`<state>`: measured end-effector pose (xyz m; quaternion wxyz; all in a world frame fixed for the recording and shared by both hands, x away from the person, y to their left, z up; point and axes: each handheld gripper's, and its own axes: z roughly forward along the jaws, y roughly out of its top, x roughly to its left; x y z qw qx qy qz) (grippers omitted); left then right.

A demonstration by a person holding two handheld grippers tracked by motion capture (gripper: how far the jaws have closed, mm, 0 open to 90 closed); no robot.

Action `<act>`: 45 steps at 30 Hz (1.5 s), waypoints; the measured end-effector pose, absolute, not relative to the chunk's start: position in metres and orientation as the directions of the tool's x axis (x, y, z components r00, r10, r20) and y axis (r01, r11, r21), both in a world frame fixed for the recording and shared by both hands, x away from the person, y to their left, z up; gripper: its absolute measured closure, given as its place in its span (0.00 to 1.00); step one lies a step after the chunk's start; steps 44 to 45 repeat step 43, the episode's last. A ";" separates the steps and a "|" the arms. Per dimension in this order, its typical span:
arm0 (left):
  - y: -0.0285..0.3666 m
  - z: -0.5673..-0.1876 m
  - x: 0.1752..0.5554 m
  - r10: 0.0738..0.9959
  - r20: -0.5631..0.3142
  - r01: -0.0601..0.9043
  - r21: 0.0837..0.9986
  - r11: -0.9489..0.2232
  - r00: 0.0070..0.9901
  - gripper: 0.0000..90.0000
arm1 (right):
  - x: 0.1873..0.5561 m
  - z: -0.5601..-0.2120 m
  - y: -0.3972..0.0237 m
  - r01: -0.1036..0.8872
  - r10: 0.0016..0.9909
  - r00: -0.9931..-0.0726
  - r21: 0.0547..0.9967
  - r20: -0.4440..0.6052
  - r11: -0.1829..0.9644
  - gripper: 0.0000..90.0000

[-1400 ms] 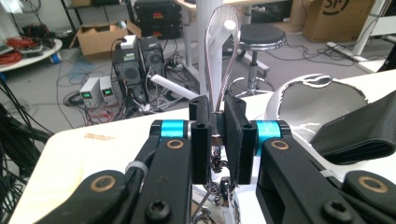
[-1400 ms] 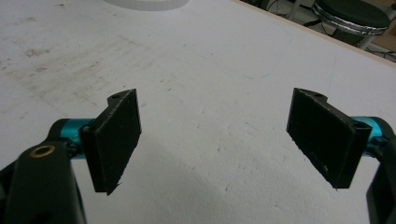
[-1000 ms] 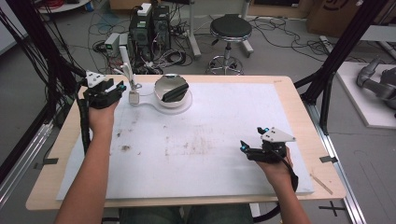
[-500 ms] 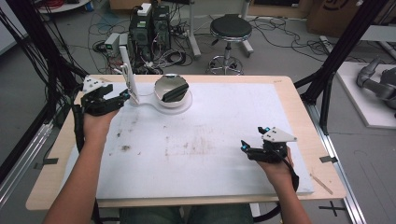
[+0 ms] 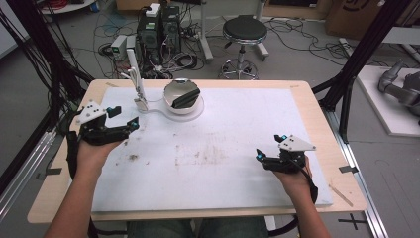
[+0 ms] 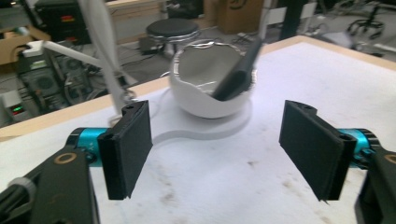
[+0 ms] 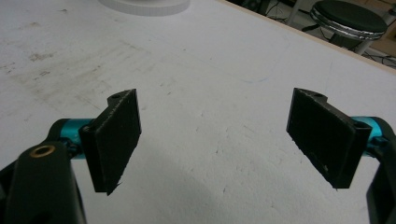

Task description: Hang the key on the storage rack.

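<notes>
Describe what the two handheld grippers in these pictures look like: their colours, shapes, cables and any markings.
Both are black. The left gripper and the right gripper each carry a pale grey three-cornered plate on top and small turquoise parts near the front. Seen close up, each has two flat, rectangular black pads with a rough surface, mounted on turquoise metal cylinders. A black cable trails from each along the forearm. No sleeves reach the wrists.

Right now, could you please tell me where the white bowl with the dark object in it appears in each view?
High view: the white bowl sits at the far side of the table, left of centre, on a white base.
Left gripper view: upper centre, beyond the open jaws.
Right gripper view: I cannot see the bowl.
Shared landmark: the black stool.
</notes>
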<state>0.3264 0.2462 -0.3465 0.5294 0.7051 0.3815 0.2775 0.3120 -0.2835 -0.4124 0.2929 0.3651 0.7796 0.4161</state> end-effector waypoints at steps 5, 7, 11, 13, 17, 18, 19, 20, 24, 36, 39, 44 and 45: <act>0.236 -0.368 0.316 0.806 0.002 0.226 0.960 -0.168 0.592 0.26 | 0.312 -0.413 -0.283 0.327 0.814 -0.562 0.862 -0.151 0.386 0.20; 0.232 -0.378 0.317 0.794 -0.013 0.246 0.954 -0.172 0.608 0.24 | 0.312 -0.414 -0.282 0.331 0.812 -0.566 0.861 -0.145 0.385 0.20; 0.228 -0.392 0.318 0.753 -0.042 0.248 0.955 -0.163 0.657 0.22 | 0.312 -0.413 -0.281 0.322 0.807 -0.570 0.862 -0.153 0.391 0.20; 0.226 -0.398 0.317 0.747 -0.059 0.258 0.954 -0.154 0.662 0.22 | 0.311 -0.413 -0.282 0.325 0.809 -0.568 0.862 -0.150 0.388 0.20; 0.226 -0.402 0.314 0.747 -0.068 0.276 0.948 -0.158 0.662 0.21 | 0.312 -0.414 -0.282 0.329 0.808 -0.571 0.860 -0.149 0.391 0.20; 0.226 -0.402 0.313 0.748 -0.067 0.279 0.947 -0.161 0.660 0.21 | 0.311 -0.414 -0.282 0.329 0.808 -0.570 0.860 -0.148 0.390 0.20; 0.227 -0.402 0.313 0.751 -0.067 0.281 0.946 -0.162 0.657 0.21 | 0.311 -0.414 -0.282 0.330 0.808 -0.571 0.861 -0.146 0.388 0.20; 0.227 -0.402 0.312 0.750 -0.068 0.280 0.947 -0.160 0.658 0.21 | 0.311 -0.414 -0.283 0.327 0.807 -0.572 0.860 -0.149 0.391 0.20; 0.230 -0.402 0.311 0.755 -0.074 0.284 0.947 -0.152 0.652 0.21 | 0.311 -0.414 -0.283 0.326 0.807 -0.573 0.862 -0.146 0.388 0.20; 0.236 -0.405 0.311 0.761 -0.081 0.297 0.943 -0.150 0.643 0.21 | 0.313 -0.414 -0.284 0.332 0.810 -0.569 0.860 -0.144 0.387 0.20; 0.236 -0.405 0.312 0.759 -0.087 0.305 0.940 -0.151 0.645 0.21 | 0.313 -0.414 -0.283 0.331 0.809 -0.569 0.860 -0.148 0.389 0.20; 0.238 -0.406 0.313 0.762 -0.090 0.310 0.939 -0.150 0.641 0.21 | 0.313 -0.414 -0.284 0.329 0.808 -0.569 0.859 -0.150 0.391 0.20; 0.238 -0.406 0.313 0.762 -0.090 0.310 0.939 -0.150 0.641 0.21 | 0.313 -0.414 -0.284 0.329 0.808 -0.569 0.859 -0.150 0.391 0.20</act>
